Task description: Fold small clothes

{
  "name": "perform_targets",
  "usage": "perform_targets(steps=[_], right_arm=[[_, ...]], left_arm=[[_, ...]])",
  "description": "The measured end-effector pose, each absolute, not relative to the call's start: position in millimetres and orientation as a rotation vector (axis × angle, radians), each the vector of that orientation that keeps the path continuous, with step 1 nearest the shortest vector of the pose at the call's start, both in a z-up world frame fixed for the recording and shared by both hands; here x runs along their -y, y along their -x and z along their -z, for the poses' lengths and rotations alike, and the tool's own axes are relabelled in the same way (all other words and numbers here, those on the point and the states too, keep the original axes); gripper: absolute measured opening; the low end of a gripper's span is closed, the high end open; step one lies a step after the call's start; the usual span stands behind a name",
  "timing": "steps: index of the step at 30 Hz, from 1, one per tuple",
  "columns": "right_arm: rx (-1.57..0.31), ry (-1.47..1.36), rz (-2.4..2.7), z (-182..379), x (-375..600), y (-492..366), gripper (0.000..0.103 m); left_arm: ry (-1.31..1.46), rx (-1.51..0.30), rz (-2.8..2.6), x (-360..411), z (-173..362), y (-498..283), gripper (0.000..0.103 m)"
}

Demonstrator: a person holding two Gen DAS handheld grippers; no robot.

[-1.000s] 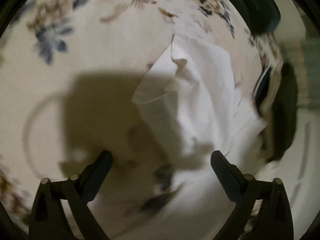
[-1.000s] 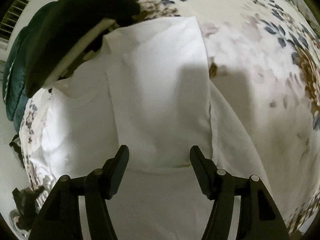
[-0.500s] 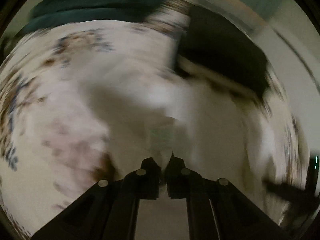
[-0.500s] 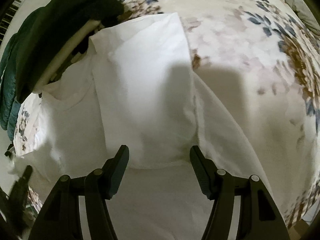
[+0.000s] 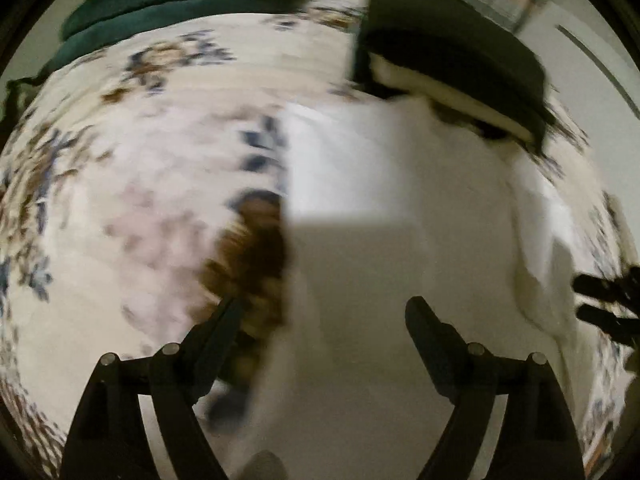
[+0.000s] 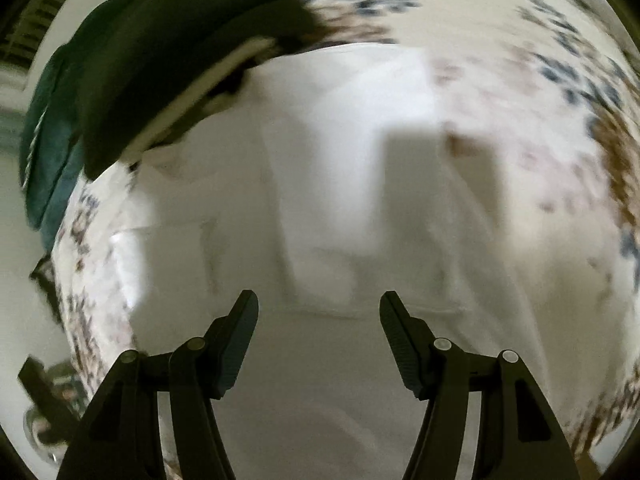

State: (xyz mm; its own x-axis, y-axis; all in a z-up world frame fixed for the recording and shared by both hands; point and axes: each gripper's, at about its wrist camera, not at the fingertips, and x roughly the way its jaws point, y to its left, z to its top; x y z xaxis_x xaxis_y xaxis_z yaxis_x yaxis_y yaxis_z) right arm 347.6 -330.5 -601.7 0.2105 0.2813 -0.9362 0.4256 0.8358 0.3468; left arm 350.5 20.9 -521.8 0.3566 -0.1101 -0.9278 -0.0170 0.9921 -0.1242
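A white garment [image 6: 320, 184] is lying spread on a floral bedspread [image 5: 132, 208], with 1 side panel folded lengthwise over its middle; the fold's straight edge is showing in the left wrist view, next to the brown and blue print. At the far end, a stack of dark folded clothes [image 6: 180, 52] is sitting at the garment's far edge, with a green one [image 6: 52, 148] beyond it.

Both tools are hanging over the near part of the garment. The left tool [image 5: 320, 312] is gaping wide with nothing between its fingers, and so is the right tool [image 6: 318, 304], poised just short of the folded panel's near hem.

The task seems to be midway: 1 lengthwise fold is made, and the other side is likely waiting. The next move probably calls for pinching a free edge on the unfolded side, both layers if possible, and carrying it across evenly. Motion blur is hiding finer creases.
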Motion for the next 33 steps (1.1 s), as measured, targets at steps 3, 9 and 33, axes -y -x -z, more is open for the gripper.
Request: perform_targets(steps=[3,9,33], right_arm=[[-1.389,-0.603,0.076,601,309,-362,0.065],[-1.434,-0.589,0.124,600,307,-367,0.065],[-1.718,-0.467,-0.132,585,585,-257,0.066]], left_arm=[[0.06,-1.245,-0.004,-25,542,-371,0.084],[-0.048,-1.304,-0.004,-12,564,-374,0.084],[0.164,-1.54,-0.059,256,502,-109,0.084]])
